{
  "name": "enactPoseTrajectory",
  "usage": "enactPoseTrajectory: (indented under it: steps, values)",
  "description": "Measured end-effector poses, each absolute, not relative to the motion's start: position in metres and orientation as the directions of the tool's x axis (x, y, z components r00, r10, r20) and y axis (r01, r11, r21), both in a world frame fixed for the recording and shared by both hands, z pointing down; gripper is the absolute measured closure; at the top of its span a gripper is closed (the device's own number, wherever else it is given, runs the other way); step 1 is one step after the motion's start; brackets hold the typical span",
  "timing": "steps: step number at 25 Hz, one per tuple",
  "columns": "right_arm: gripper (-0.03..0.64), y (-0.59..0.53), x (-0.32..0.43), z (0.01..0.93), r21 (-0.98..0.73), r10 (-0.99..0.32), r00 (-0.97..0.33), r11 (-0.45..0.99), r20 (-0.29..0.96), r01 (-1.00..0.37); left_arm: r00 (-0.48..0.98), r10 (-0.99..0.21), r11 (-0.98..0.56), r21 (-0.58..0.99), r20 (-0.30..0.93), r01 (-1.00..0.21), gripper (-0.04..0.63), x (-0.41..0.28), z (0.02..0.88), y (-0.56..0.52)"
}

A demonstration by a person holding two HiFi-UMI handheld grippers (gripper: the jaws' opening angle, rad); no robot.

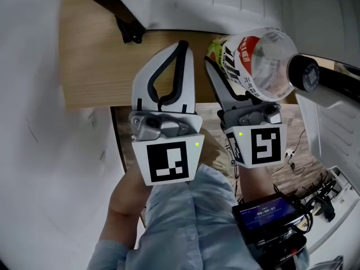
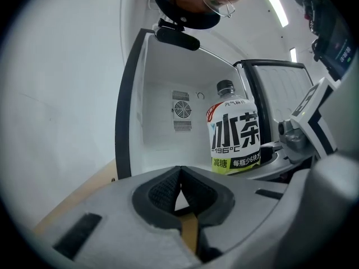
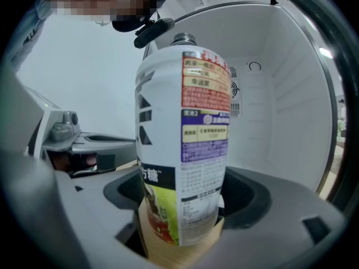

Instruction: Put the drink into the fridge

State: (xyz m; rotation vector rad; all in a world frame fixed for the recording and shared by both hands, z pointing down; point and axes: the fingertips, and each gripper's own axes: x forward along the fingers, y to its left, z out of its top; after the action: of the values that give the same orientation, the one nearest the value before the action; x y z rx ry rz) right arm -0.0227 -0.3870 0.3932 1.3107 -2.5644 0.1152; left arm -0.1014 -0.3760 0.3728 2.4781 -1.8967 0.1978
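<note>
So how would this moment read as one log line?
right gripper: shut on bottle | left gripper: shut, empty | bottle: upright, before open fridge

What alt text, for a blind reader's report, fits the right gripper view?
The right claw is closed on the lower body of a drink bottle with a printed label. Behind it stands the open white fridge, a fan vent in its back wall.
</note>
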Motion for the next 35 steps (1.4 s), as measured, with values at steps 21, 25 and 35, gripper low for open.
enactPoseTrajectory:
  steps: [21, 25, 35]
  values:
    - [0.219, -0.430, -0.019, 0.373, 0.061, -0.800, -0.551, 0.579, 0.237, -0.813, 0.272, -0.959, -0.276, -0.047, 0.086, -0.960, 0.587, -0.092, 0.376, -0.423]
    - [0.219, -0.443, -0.020, 0.369, 0.067, -0.801, -0.554, 0.580, 0.228, -0.812, 0.270, -0.959, -0.274, -0.043, 0.079, -0.961, 0.587, -0.089, 0.376, -0.433]
    - [0.219, -0.472, -0.020, 0.364, 0.076, -0.809, -0.554, 0.576, 0.198, -0.814, 0.249, -0.965, -0.252, -0.035, 0.080, -0.967, 0.586, -0.092, 0.383, -0.440]
